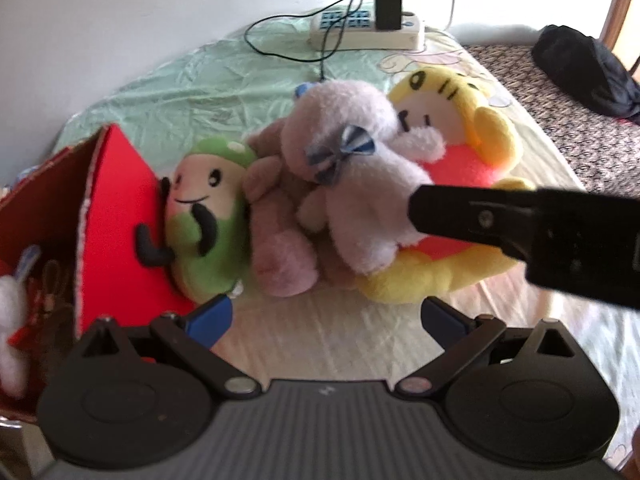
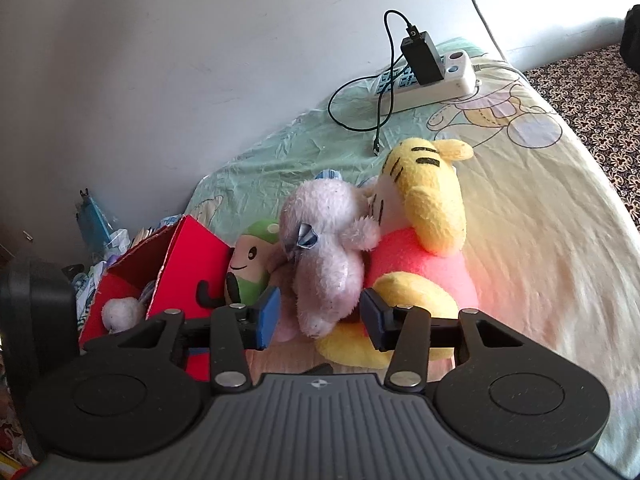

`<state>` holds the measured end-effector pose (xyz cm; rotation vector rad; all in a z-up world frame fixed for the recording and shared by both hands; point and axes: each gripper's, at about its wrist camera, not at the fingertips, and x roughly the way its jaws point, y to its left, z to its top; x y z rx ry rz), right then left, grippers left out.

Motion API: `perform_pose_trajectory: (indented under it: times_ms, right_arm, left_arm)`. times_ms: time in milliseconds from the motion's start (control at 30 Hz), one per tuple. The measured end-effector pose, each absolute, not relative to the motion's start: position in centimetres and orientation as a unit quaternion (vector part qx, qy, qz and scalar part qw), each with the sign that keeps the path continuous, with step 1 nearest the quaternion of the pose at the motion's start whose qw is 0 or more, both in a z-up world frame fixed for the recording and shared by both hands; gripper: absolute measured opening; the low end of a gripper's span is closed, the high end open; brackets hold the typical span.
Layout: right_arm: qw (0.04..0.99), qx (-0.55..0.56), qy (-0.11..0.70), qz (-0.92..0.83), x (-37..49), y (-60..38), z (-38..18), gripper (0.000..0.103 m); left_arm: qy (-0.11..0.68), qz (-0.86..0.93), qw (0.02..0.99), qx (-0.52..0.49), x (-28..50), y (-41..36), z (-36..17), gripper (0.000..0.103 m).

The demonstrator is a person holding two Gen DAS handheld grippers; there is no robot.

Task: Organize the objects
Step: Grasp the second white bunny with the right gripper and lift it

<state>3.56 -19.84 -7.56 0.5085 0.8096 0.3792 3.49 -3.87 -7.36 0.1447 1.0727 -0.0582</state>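
A heap of plush toys lies on the bed: a lilac bear [image 1: 360, 168] with a blue bow on top, a yellow tiger [image 1: 448, 96] in a pink shirt under it, a brownish-pink plush [image 1: 280, 248], and a green plush [image 1: 204, 208] leaning on a red cardboard box [image 1: 116, 220]. My right gripper [image 2: 320, 316] stands open with its blue pads either side of the lilac bear's [image 2: 324, 256] legs, close to them but not squeezing. My left gripper [image 1: 326, 320] is wide open just in front of the heap, with nothing between its fingers. A white plush [image 2: 120, 312] lies in the box [image 2: 188, 264].
A white power strip [image 1: 368, 28] with a black charger and cable lies at the back of the bed by the wall. A black bag [image 1: 588, 68] rests on a patterned blanket [image 2: 592, 100] to the right. Clutter lies on the floor behind the box.
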Motion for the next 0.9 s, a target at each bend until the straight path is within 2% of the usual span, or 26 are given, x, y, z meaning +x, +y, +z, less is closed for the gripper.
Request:
perform_pose_trajectory:
  times_ms: [333,567,800,900]
  right_arm:
    - [0.872,0.258,0.366,0.201,4.6,-20.6,-7.0,0.047]
    - [0.886,0.202,0.357,0.215,8.0,-19.8,-6.7,0.047]
    - [0.871,0.187,0.385,0.241,11.9,-19.0,-8.2,0.048]
    - [0.877,0.164,0.385,0.235,12.0,-18.4,-8.3,0.056]
  left_arm:
    - [0.459,-0.086,0.883,0.042,2.5,-3.4,-6.6,0.102]
    - [0.409,-0.12,0.905,-0.009,3.3,-1.4,-5.3,0.102]
    - [0.397,-0.145,0.905,-0.048,6.2,-0.6,-6.3,0.101]
    - [0.402,-0.154,0.899,-0.078,7.2,-0.2,-7.1,0.1]
